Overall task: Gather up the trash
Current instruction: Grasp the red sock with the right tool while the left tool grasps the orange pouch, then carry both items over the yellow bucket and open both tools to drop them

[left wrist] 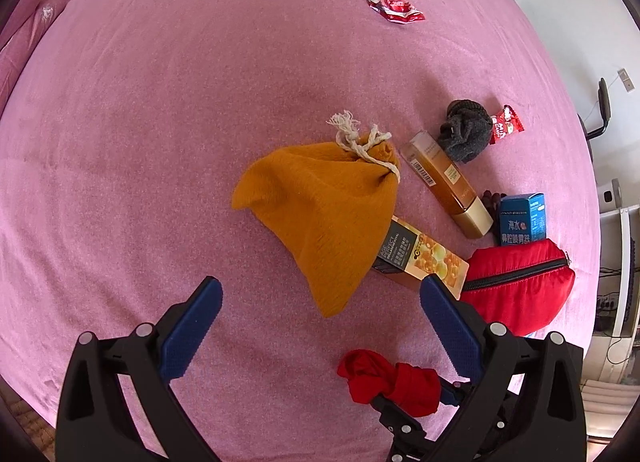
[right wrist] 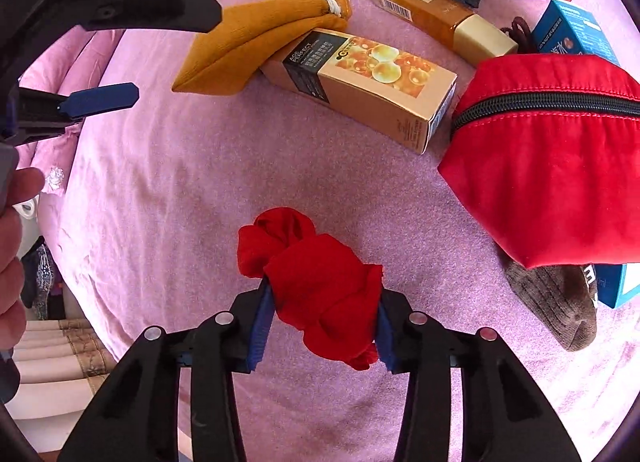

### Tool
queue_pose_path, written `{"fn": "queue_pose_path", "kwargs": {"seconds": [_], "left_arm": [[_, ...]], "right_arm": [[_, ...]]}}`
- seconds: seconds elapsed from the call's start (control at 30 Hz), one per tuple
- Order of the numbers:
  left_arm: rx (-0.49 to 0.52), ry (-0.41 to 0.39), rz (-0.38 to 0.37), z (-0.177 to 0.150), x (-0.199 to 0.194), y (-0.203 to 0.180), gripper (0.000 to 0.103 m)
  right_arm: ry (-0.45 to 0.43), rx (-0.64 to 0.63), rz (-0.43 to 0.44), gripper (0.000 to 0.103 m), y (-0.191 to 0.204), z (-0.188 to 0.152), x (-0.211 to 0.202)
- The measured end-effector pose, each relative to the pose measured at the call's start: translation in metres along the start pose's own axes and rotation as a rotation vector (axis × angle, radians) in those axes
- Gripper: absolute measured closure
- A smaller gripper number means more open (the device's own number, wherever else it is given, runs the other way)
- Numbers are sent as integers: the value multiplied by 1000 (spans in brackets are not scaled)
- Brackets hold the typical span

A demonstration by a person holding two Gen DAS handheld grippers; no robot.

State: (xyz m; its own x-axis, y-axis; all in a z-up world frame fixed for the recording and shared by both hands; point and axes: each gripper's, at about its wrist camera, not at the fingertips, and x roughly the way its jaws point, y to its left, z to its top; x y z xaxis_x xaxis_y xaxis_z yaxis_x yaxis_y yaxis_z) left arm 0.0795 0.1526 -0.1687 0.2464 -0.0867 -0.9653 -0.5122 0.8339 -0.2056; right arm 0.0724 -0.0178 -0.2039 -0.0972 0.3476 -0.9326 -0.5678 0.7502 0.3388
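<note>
My right gripper (right wrist: 322, 314) is shut on a knotted red cloth (right wrist: 316, 278), held just above the pink bedspread (right wrist: 200, 182); the cloth also shows in the left wrist view (left wrist: 390, 382). My left gripper (left wrist: 320, 306) is open and empty, above the bed just in front of an orange drawstring pouch (left wrist: 324, 218). A crumpled red wrapper (left wrist: 394, 6) lies far back on the bed. A second red snack wrapper (left wrist: 506, 124) lies by a grey sock ball (left wrist: 464, 136).
A gold carton (right wrist: 368, 82), an amber bottle (right wrist: 440, 14), a blue box (right wrist: 572, 34), a red zip pouch (right wrist: 548, 158) and a brown sock (right wrist: 556, 302) crowd the right side. The bed edge is at the left and bottom.
</note>
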Motion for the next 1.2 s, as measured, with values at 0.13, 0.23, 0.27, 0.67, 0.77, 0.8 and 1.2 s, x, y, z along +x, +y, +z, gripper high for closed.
{"fn": "queue_pose_path", "kwargs": {"seconds": [0.13, 0.23, 0.27, 0.67, 0.77, 0.8, 1.2], "left_arm": [[9, 38, 51, 13, 15, -1, 5], [12, 65, 74, 21, 24, -2, 22], [10, 77, 68, 24, 27, -3, 28], [-65, 52, -96, 6, 0, 4, 91], [-76, 30, -122, -13, -25, 9, 91], [-80, 25, -133, -20, -34, 10, 91], [85, -16, -222, -83, -123, -39, 92]], "right_arm": [[-7, 24, 10, 61, -6, -2, -8], [-10, 36, 12, 61, -12, -3, -15], [-11, 38, 12, 61, -20, -4, -19], [-84, 74, 36, 61, -30, -6, -67], [-109, 80, 33, 61, -32, -11, -88], [-117, 82, 31, 61, -34, -12, -95], [-275, 240, -6, 61, -57, -78, -175]]}}
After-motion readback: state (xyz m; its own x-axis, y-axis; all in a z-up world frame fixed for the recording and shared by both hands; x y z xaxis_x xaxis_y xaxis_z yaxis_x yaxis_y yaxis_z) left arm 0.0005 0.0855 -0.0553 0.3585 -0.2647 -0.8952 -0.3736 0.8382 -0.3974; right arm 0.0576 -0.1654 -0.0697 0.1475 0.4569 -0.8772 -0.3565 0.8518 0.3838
